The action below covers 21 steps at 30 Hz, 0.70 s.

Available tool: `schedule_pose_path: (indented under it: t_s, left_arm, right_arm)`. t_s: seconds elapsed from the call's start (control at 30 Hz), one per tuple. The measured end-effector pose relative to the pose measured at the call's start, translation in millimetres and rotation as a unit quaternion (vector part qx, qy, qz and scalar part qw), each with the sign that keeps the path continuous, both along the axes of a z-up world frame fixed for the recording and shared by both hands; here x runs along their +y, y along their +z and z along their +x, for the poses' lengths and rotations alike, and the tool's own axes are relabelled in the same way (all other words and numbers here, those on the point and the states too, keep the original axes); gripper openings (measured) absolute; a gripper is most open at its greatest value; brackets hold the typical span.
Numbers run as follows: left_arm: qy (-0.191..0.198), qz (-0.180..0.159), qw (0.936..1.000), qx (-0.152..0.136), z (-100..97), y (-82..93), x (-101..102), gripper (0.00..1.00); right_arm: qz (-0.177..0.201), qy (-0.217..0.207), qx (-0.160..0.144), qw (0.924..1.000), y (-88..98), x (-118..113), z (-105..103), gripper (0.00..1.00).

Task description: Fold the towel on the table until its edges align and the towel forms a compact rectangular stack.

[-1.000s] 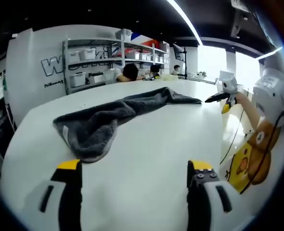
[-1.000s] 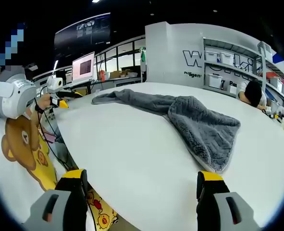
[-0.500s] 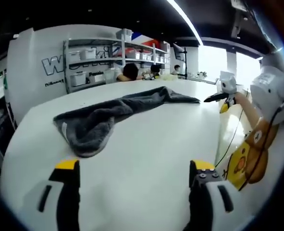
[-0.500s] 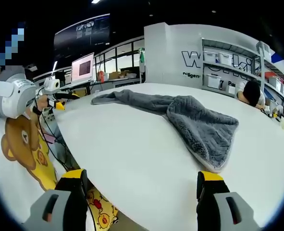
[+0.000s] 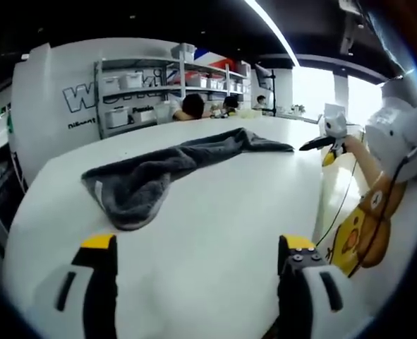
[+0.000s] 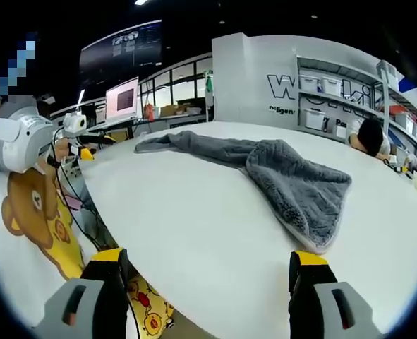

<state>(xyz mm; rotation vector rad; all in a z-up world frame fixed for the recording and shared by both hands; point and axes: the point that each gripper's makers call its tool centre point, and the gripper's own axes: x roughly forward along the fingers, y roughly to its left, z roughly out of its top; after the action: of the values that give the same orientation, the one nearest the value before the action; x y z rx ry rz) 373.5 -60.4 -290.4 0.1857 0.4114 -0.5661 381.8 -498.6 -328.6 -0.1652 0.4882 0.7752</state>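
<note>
My left gripper (image 5: pixel 196 263): jaws spread, nothing between, over white table (image 5: pixel 215 205); jaw bases cut off at view bottom. My right gripper (image 6: pixel 203 279): jaws spread, empty, hanging at table (image 6: pixel 194 212) edge. Grey towel (image 5: pixel 162 173) lies rumpled in long strip mid-table, well ahead of both. Right gripper view: towel (image 6: pixel 279 173) wide near end, narrow far end; underside folds hidden. Shelving (image 5: pixel 159 85) behind, bin contents unreadable.
</note>
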Motion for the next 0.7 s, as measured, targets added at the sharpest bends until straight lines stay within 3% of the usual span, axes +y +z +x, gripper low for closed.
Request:
schedule_pose_path:
  t_s: [0.37, 0.7]
  left_arm:
    - [-0.001, -0.006, 1.0000, 0.004, -0.5, -1.5, -0.6, 0.99]
    - [0.004, -0.008, 1.0000, 0.005, -1.4, -3.1, 6.2, 0.99]
  right_arm:
    - [-0.023, 0.033, -0.017, 0.9990, 11.4, 21.6, 9.7, 0.99]
    - [-0.051, 0.065, -0.039, 0.9958, 29.1, 41.4, 32.8, 0.98]
